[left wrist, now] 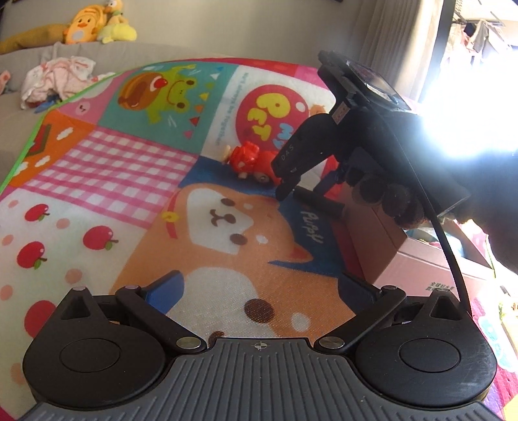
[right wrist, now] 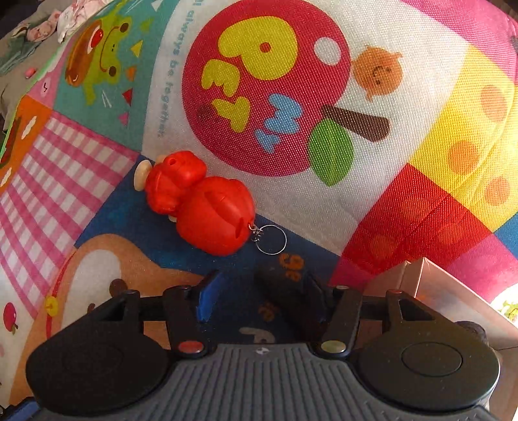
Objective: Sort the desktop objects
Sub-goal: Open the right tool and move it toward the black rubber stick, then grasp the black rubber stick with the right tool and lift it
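Closest to us in the right wrist view, the right gripper [right wrist: 259,298] has its jaws spread apart with nothing between them except the printed cloth [right wrist: 372,81]; a blue pad [right wrist: 207,299] faces inward on the left-hand finger, while the other finger is dark and blurred. Just beyond the fingertips, slightly toward the left-hand one, lies the red toy figure [right wrist: 200,207] on its side, apart from both fingers. It is glossy red plastic made of two rounded lumps, a bigger smooth one nearer us and a smaller, bumpier one farther off, with a cream disc-shaped piece at the far end. From the near lump a short chain leads to a thin metal ring [right wrist: 271,239], which lies flat on the cloth and reaches closest to the gripper. At the right edge of that view we see a corner of a pink cardboard box [right wrist: 430,281]. In the left wrist view, the left gripper [left wrist: 259,291] also stands spread wide and empty over the orange dog print, blue showing on the inner face of its left-hand finger. Farther on, the right gripper [left wrist: 299,189] points down at the cloth, held by a hand [left wrist: 388,200] whose fingers wrap its grip, and the red toy figure [left wrist: 249,158] lies just behind its near fingertip. Beyond the cloth we see a grey sofa [left wrist: 181,48] with a bundle of clothes [left wrist: 58,77] and yellow plush toys [left wrist: 97,24].
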The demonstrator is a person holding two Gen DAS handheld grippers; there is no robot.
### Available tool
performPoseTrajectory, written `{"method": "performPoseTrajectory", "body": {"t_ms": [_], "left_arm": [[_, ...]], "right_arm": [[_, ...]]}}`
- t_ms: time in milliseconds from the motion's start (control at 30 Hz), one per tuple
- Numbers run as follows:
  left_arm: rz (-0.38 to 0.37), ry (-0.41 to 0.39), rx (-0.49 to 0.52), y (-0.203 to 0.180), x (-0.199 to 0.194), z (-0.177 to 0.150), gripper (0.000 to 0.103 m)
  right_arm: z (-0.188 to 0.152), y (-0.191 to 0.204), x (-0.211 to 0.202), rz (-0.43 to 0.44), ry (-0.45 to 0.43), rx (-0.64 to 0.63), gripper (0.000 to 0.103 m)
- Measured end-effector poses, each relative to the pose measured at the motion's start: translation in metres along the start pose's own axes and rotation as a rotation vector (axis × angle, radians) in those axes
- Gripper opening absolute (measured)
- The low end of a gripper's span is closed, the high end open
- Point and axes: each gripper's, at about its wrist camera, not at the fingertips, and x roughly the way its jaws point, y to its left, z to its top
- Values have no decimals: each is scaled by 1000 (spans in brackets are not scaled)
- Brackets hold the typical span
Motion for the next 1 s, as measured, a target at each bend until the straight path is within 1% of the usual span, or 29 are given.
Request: {"method": "performPoseTrajectory", "body": {"t_ms": [33,67,100,133,167,200,233,267,300,333,367,400,500,567,633,700,800,833,900,933,1000], "left_arm": [[-1,1,2,0,0,0,103],[-2,1,4,-1,0,0,103],[-4,0,5,-1,0,-1,103],[-5,-1,6,-1,0,-1,103],[-6,-1,6,-1,0,-1,103],[-7,-1,4,-1,0,-1,103],[-8,0,2,-1,0,-1,103],[-8,2,1,0,1,0,103],[-7,4,0,0,1,0,103],[-8,7,-1,0,2,0,103],[-9,10,-2,0,2,0,103],[-9,12,-3,0,3,0,103],[-13,16,-9,1,3,0,103],[-17,17,-13,2,3,0,103],[-20,20,-14,2,3,0,103],[-23,24,-9,1,4,0,103],[-28,31,5,-2,4,-1,103],[-31,34,10,-2,5,-1,103],[-35,37,19,-4,6,-2,103],[-38,37,20,-4,6,-2,103],[-46,40,18,-4,6,-3,103]], "right_arm": [[-1,-1,-3,-17,-5,-1,41],[-3,-1,-6,-45,-9,-1,33],[-5,-3,-9,-45,-10,-3,26],[-8,-7,-14,-23,-9,7,21],[-11,-10,-18,2,-1,20,19],[-14,-13,-24,46,19,30,18],[-17,-18,-33,114,21,46,18],[-19,-23,-44,170,0,59,18],[-19,-26,-55,181,-32,61,18],[-19,-27,-64,164,-66,56,22],[-19,-28,-68,156,-75,56,26],[-17,-27,-68,164,-63,57,33],[-19,-14,-60,167,-27,46,33],[-26,1,-47,215,-11,44,34],[-28,14,-37,266,2,44,42],[-31,25,-33,292,-6,31,46],[-33,42,-32,323,2,-5,46],[-34,47,-32,328,3,-21,45],[-37,66,-30,296,13,-96,40],[-40,75,-33,261,1,-144,33],[-46,84,-39,230,10,-210,20]]}}
